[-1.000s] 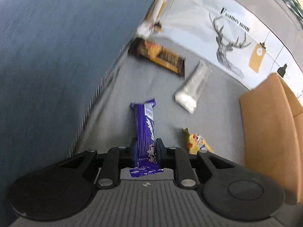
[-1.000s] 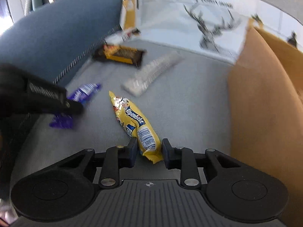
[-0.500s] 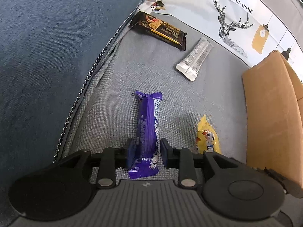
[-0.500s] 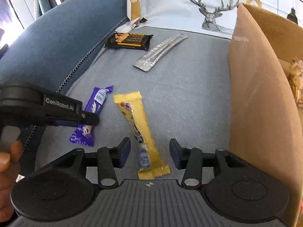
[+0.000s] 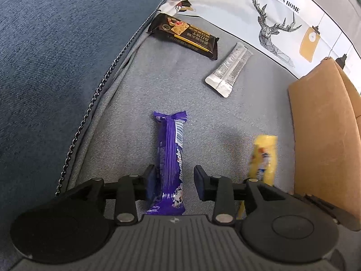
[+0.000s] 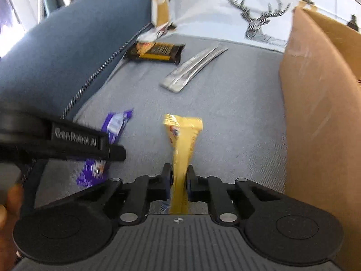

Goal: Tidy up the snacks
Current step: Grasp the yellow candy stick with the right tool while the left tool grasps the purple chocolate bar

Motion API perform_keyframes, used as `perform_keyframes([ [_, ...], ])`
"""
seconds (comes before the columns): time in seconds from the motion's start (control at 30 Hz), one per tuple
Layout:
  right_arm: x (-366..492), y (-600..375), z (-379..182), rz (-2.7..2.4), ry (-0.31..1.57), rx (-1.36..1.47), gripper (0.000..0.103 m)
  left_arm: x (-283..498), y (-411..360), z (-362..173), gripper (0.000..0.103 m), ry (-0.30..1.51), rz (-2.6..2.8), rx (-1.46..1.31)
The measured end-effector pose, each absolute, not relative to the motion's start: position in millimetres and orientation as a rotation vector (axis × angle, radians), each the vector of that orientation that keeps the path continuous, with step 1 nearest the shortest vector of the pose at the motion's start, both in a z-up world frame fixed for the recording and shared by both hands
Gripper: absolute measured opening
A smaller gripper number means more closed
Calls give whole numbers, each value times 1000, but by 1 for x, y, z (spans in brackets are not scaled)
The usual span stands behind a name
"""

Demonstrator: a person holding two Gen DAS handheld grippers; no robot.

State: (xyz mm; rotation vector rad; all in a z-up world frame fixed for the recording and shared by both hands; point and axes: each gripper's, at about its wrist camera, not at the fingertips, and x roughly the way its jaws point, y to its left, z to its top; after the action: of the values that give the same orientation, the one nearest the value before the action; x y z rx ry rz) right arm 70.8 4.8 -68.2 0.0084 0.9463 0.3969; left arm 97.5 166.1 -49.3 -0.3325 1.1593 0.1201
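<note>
A purple snack bar (image 5: 171,158) lies on the grey sofa seat between the fingers of my left gripper (image 5: 174,180), which is open; the bar touches the left finger and a gap shows on the right. It also shows in the right wrist view (image 6: 112,131). My right gripper (image 6: 178,178) is shut on a yellow snack bar (image 6: 182,140), which also shows in the left wrist view (image 5: 264,158). A cardboard box (image 6: 320,113) stands at the right, and in the left wrist view (image 5: 322,135).
A dark brown snack bar (image 5: 185,36) and a silver sachet (image 5: 230,70) lie farther back on the seat. A blue armrest (image 5: 56,56) rises at the left. A white cushion with a deer print (image 5: 270,18) leans at the back.
My left gripper has opened, and the purple bar now lies loose between its fingers. My right gripper opened over the yellow bar, then shut on it.
</note>
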Motion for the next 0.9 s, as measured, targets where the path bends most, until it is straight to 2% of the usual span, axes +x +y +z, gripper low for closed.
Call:
perform_keyframes([
  [0.17, 72, -4, -68, 355, 966, 25, 13, 97, 162, -49, 40, 1159, 116, -321],
  [0.4, 75, -10, -77, 341, 1021, 96, 19, 97, 160, -50, 39, 1162, 115, -310],
  [0.43, 75, -10, -77, 343, 1020, 103, 19, 97, 160, -50, 35, 1162, 116, -310],
  [0.47, 75, -10, -77, 346, 1020, 109, 19, 98, 159, -51, 27, 1162, 118, -307],
  [0.53, 74, -9, -78, 358, 1019, 111, 18, 97, 160, -51, 23, 1161, 121, -306],
  [0.6, 73, -7, -77, 372, 1009, 104, 12, 96, 160, -50, 23, 1156, 122, -318],
  [0.9, 72, -7, -76, 376, 1021, 114, 13, 96, 161, -51, 24, 1158, 116, -329],
])
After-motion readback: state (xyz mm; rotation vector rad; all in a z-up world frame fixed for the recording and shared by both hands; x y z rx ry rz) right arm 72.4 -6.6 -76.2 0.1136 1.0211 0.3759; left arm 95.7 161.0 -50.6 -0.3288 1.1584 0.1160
